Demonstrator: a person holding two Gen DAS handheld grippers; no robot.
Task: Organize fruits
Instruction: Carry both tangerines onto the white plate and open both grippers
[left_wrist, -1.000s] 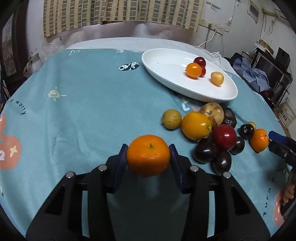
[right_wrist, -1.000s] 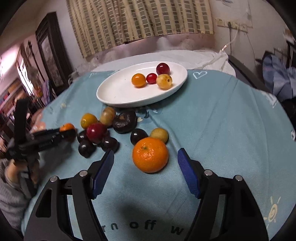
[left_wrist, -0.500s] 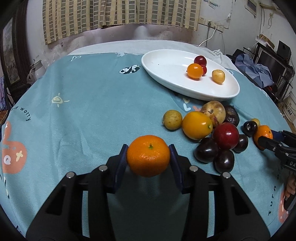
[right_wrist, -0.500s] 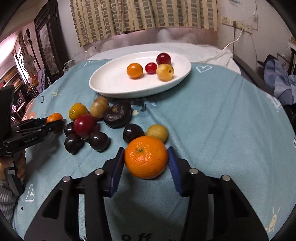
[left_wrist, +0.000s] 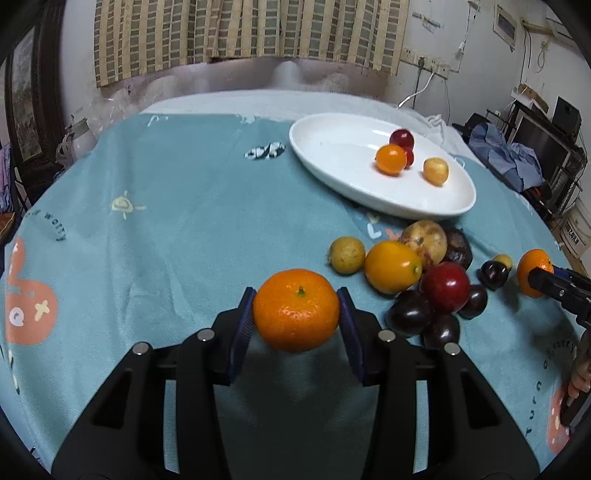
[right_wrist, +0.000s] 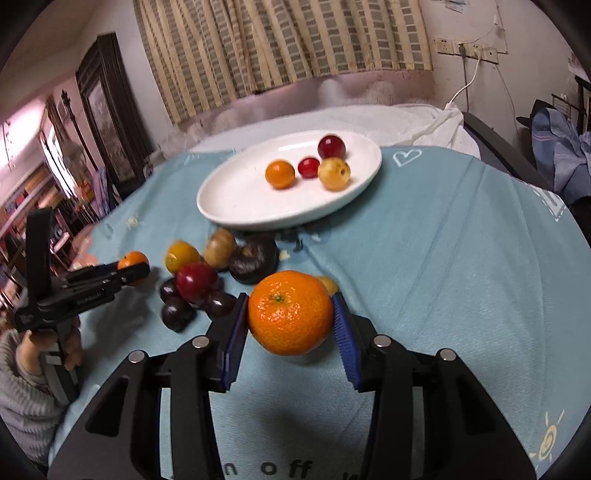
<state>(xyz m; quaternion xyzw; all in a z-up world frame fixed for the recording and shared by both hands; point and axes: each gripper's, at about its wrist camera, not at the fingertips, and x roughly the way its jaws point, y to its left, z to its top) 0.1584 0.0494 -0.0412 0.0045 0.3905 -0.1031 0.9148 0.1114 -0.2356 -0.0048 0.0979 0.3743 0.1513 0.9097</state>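
Left wrist: both claws (left_wrist: 296, 314) (right_wrist: 290, 317) grip tangerines (left_wrist: 296, 309) (right_wrist: 290, 311) above tablecloth (left_wrist: 166, 206).

Open blue tablecloth (left_wrist: 177, 221) along the whole left side up to the far edge, wide enough for a pass. Blocked toward the right edge by a heap of loose fruit (left_wrist: 424, 280) packed just before the white plate (left_wrist: 332, 147). Bare plate floor at its left half; four small fruits (left_wrist: 406, 158) clustered, perhaps touching, in the far part.
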